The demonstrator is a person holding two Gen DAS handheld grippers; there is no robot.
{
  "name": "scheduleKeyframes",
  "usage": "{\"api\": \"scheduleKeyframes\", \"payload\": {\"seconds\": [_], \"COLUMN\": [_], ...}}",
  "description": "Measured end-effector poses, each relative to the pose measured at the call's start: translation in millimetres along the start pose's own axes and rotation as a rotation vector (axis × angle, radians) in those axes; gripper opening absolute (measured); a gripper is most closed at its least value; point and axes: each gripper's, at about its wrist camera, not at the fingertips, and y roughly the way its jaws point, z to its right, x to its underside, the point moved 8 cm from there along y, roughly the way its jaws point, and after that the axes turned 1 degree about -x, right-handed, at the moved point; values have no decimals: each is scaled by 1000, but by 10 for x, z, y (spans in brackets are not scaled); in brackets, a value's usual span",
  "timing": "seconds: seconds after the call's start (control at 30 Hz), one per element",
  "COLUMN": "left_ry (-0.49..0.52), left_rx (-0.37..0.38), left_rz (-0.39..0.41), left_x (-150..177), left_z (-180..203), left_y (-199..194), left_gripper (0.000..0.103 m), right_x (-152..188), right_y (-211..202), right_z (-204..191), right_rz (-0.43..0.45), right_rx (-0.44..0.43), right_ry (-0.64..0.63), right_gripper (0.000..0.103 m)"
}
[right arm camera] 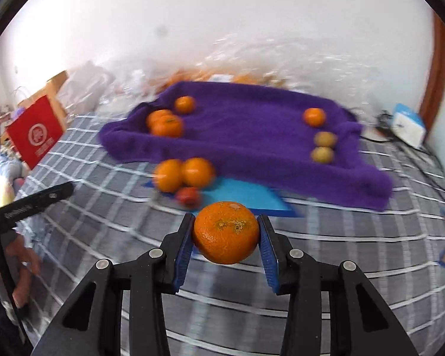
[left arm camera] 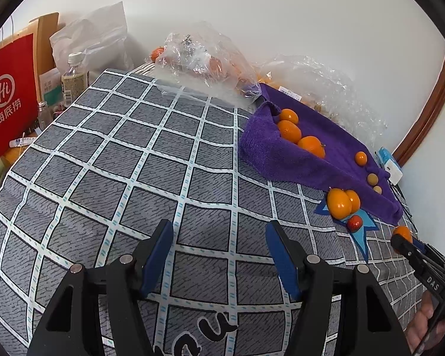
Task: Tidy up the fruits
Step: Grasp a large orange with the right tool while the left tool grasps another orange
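A grey checked cloth (left arm camera: 109, 160) covers the surface, with a purple towel (right arm camera: 252, 136) spread at its far side under a white wall. My right tool (right arm camera: 226, 234) grips a mandarin (right arm camera: 226, 233) between its blue pads, dead centre of its view. At twelve o'clock from it sit two more mandarins (right arm camera: 182, 175) and a small red fruit (right arm camera: 188, 197) on a blue paper star (right arm camera: 246, 197). My left tool (left arm camera: 219, 255) hangs open over bare cloth; that fruit cluster (left arm camera: 342, 203) lies at two o'clock from it, well apart.

Checked bedspread (left arm camera: 133, 163); purple towel (left arm camera: 326, 154); blue mat (right arm camera: 246, 197).
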Motion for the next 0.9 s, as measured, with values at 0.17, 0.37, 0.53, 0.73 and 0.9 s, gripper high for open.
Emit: {"api": "scheduleKeyframes", "payload": {"seconds": [0.17,0.37,0.53,0.73,0.9], "left_ry": [-5,-1,7,78,101], "left_rx": [-6,-18,-31,-97,22], "left_rz": [1,-1,-5,-33,-42], "left_x": [-2,3,6,31,-87], "left_z": [-5,-7,-3,92,509], "left_y": [4,11,20,31,-61], "left_gripper": [63,63,63,61,60], "right_x": [52,171,183,195,99], "right_y": [42,235,245,215,100], "right_z": [509,686,692,725,802], "right_rz": [-4,-60,-53,-60,-22], "right_rx": [58,44,13,34,-1], "right_ry": [68,104,126,112,141], "right_gripper": [42,42,42,42,42]}}
